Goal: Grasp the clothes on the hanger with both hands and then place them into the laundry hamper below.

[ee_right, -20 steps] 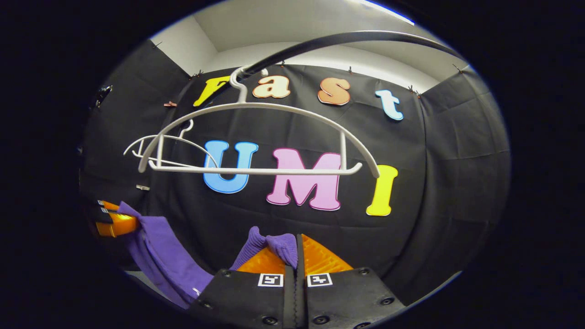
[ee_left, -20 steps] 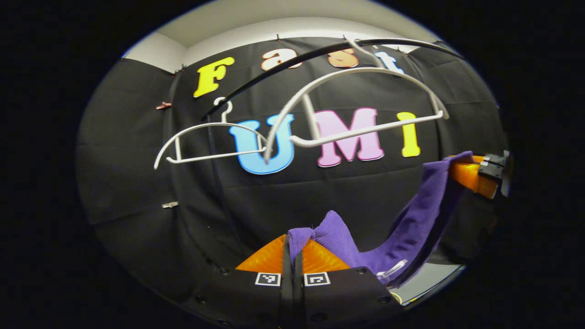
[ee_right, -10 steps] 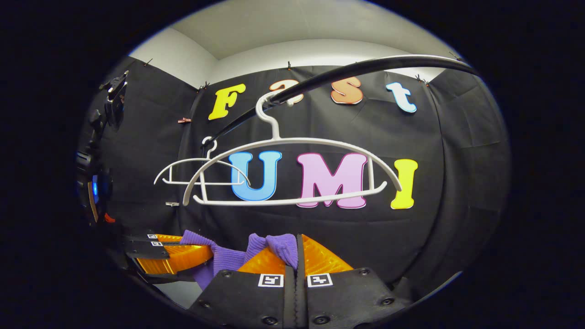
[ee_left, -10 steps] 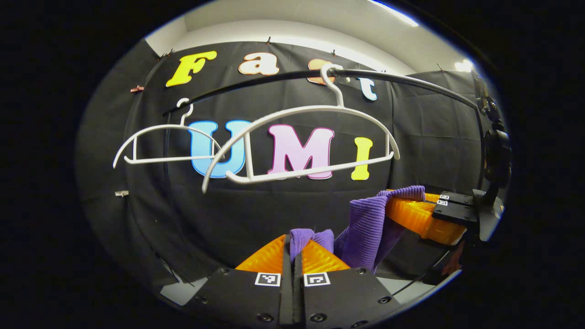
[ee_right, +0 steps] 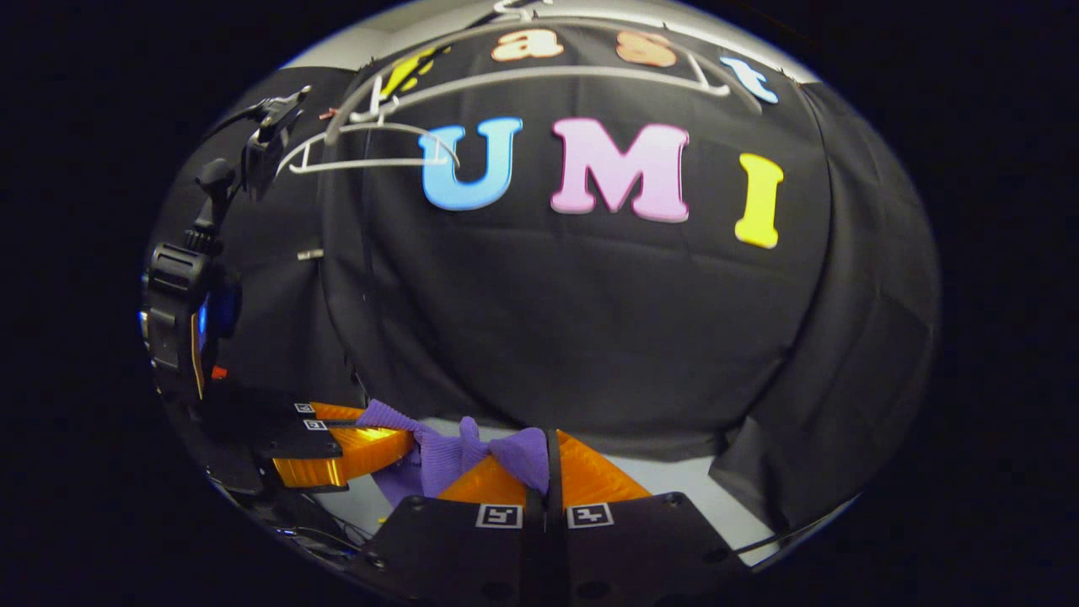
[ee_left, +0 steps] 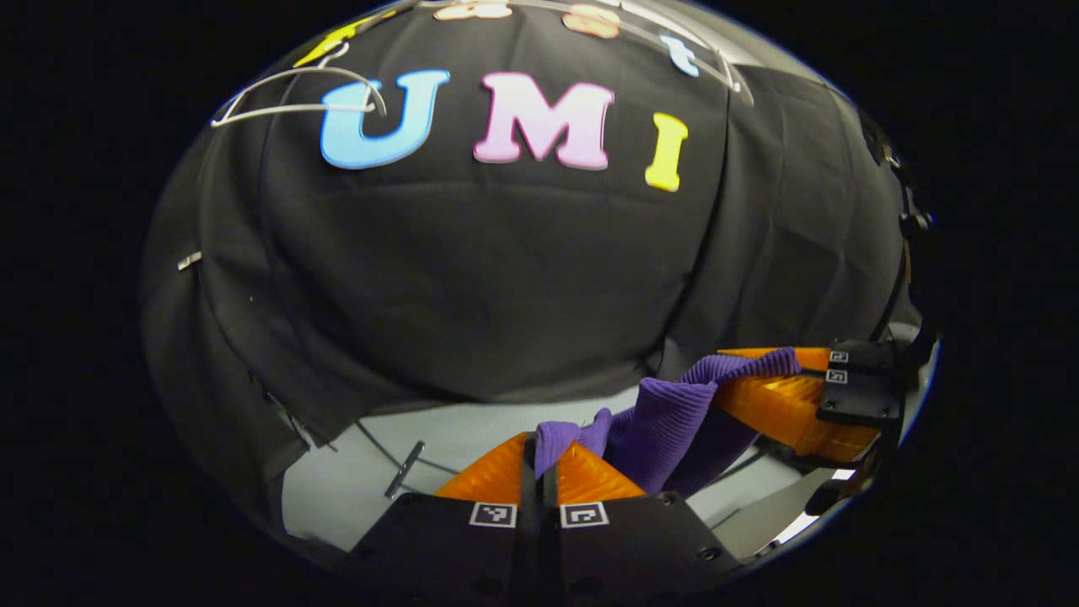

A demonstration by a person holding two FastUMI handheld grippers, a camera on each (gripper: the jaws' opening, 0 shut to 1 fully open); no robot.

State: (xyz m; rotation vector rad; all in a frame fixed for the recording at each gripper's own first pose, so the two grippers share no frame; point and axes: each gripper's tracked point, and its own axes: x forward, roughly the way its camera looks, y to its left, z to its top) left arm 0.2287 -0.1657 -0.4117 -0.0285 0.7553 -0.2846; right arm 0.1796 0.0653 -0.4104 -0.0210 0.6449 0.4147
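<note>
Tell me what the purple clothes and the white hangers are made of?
The purple garment looks like soft ribbed knit fabric: fine lines run across it, and it bunches and sags between the left gripper and right gripper. The white hangers look like smooth, thin plastic or coated wire; which one is unclear.

The left gripper [ee_left: 539, 459] has a black housing with dark round screws near its corners and two small square black-and-white markers side by side just behind ribbed, wedge-shaped fingers [ee_left: 493, 476]; the right gripper [ee_right: 546, 459] is built alike, with the same paired markers, screws and ribbed wedge fingers [ee_right: 590, 476].
</note>
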